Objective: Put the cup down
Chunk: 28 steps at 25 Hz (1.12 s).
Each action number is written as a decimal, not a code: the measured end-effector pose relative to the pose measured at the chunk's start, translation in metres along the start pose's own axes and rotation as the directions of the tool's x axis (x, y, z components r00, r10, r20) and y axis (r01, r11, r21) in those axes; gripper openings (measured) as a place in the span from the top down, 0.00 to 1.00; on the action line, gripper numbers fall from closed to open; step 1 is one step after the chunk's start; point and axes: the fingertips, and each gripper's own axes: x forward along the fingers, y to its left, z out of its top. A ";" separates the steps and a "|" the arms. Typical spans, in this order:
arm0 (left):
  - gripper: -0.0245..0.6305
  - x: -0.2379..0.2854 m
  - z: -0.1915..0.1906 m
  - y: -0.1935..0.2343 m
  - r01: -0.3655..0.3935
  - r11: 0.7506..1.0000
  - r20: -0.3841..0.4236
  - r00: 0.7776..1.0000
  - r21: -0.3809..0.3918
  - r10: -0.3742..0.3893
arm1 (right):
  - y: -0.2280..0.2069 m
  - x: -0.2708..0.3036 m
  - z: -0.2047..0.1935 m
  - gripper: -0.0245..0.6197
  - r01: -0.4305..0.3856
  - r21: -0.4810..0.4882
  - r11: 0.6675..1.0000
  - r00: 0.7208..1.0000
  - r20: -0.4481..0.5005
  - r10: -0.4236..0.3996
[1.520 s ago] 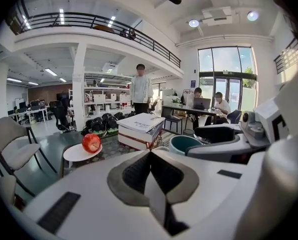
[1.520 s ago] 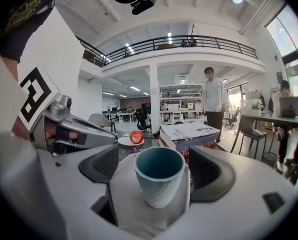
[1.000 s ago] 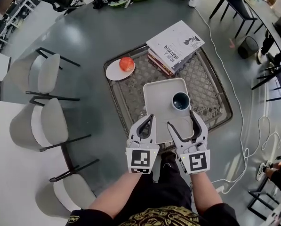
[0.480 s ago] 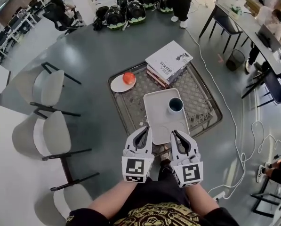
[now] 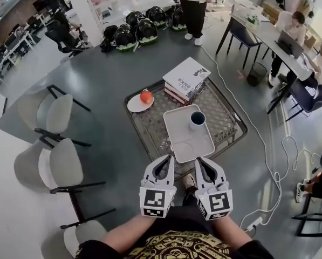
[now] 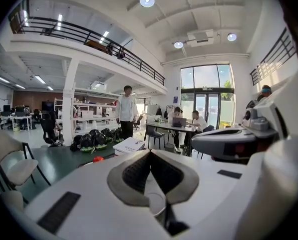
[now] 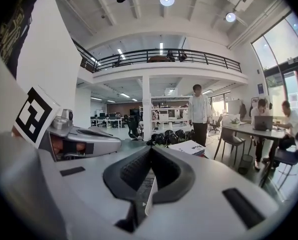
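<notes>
- The cup [image 5: 197, 120] stands upright near the far right corner of the white tray [image 5: 183, 143], on the mesh surface [image 5: 228, 120].
- The right claw [image 5: 199, 161] and the left claw [image 5: 170, 159] are both closed and empty.
- The cup lies straight ahead of the right claw, which is the nearer one, and well apart from it.

The right gripper [image 7: 149, 151] closed and empty, stack of books [image 7: 188, 147] beyond
</notes>
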 end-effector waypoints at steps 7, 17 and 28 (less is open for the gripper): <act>0.95 -0.041 -0.002 -0.014 0.053 0.999 -0.003 0.999 0.011 -0.053 | 0.025 -0.029 0.005 0.95 0.026 0.007 1.000 1.000 -0.004 -0.026; 0.95 -0.076 -0.016 -0.046 0.069 0.998 -0.021 0.997 -0.010 -0.070 | 0.040 -0.069 0.004 0.95 -0.001 -0.016 1.000 0.999 -0.033 0.000; 0.95 -0.092 -0.018 -0.093 0.015 1.000 -0.016 1.000 0.000 -0.015 | 0.023 -0.117 -0.005 0.95 -0.045 -0.015 0.999 0.998 -0.049 0.044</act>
